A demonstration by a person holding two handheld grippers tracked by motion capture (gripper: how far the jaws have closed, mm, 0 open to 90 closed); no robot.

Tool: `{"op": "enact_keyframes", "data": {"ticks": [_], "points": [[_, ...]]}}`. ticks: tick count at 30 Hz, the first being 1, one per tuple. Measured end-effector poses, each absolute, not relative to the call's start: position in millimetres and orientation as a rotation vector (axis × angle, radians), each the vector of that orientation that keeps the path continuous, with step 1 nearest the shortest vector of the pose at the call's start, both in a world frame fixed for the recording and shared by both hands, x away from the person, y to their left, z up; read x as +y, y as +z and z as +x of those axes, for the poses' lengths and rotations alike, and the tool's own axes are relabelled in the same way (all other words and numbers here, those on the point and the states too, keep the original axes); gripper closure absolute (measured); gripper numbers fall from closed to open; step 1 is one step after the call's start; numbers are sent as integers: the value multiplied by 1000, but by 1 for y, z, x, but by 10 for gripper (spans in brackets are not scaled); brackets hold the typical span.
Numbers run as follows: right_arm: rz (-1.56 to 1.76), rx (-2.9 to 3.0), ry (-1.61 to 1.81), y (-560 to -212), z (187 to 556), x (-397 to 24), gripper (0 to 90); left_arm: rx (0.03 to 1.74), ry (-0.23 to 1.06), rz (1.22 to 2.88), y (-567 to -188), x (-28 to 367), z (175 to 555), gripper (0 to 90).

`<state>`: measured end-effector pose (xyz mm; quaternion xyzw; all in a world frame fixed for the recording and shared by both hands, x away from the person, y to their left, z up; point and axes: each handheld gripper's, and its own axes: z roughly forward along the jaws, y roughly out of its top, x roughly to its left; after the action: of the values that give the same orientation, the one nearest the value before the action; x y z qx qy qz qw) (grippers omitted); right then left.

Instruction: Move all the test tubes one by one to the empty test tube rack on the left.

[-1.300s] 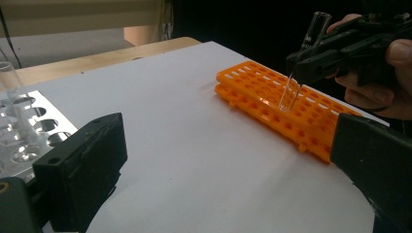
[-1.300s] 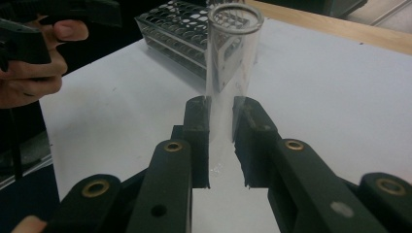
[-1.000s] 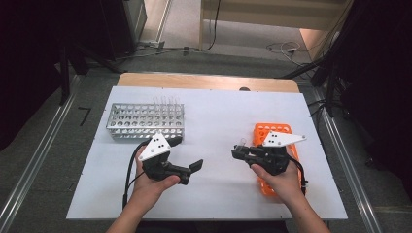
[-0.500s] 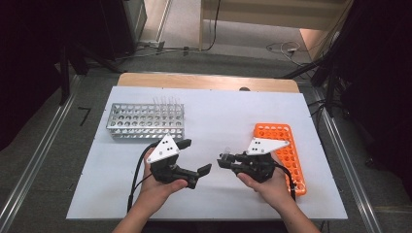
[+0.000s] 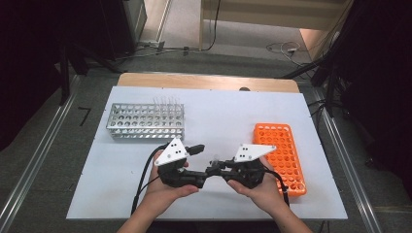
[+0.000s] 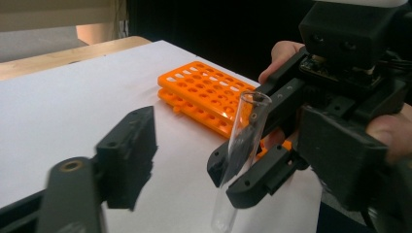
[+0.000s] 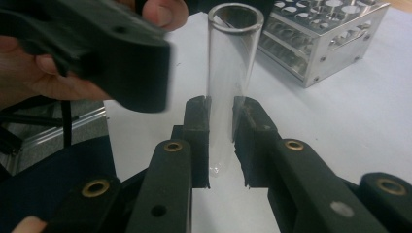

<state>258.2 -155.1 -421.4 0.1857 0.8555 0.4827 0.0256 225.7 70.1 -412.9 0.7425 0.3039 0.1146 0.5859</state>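
Right now your right gripper pinches a glass tube upright near the table's front edge, while your left gripper's jaws, just closing, stand apart around it. Squeeze off-centre and it could tilt or crack.

Both hands meet low over the worktop's near edge, tips facing: the right gripper is clamped on an upright tube, while the left gripper, jaws just closing, flanks it without touching.

Overhead view faces forward; both close gripper views share the test tube.
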Motion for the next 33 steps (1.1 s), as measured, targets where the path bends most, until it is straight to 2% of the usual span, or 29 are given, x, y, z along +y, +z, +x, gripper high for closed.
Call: {"op": "enact_keyframes", "data": {"ticks": [7, 11, 14, 28, 33], "points": [[551, 2656, 1492, -422, 256, -150, 741, 655, 262, 1751, -414, 68, 223, 577], [553, 2659, 1492, -421, 254, -149, 741, 633, 262, 1752, -413, 67, 222, 685], [547, 2660, 1490, -421, 254, -149, 741, 626, 262, 1750, -413, 67, 222, 733], [565, 2675, 1515, -422, 257, -149, 728, 638, 301, 1752, -413, 67, 221, 762], [565, 2649, 1526, -421, 257, -152, 497, 669, 311, 1734, -412, 74, 224, 763]]}}
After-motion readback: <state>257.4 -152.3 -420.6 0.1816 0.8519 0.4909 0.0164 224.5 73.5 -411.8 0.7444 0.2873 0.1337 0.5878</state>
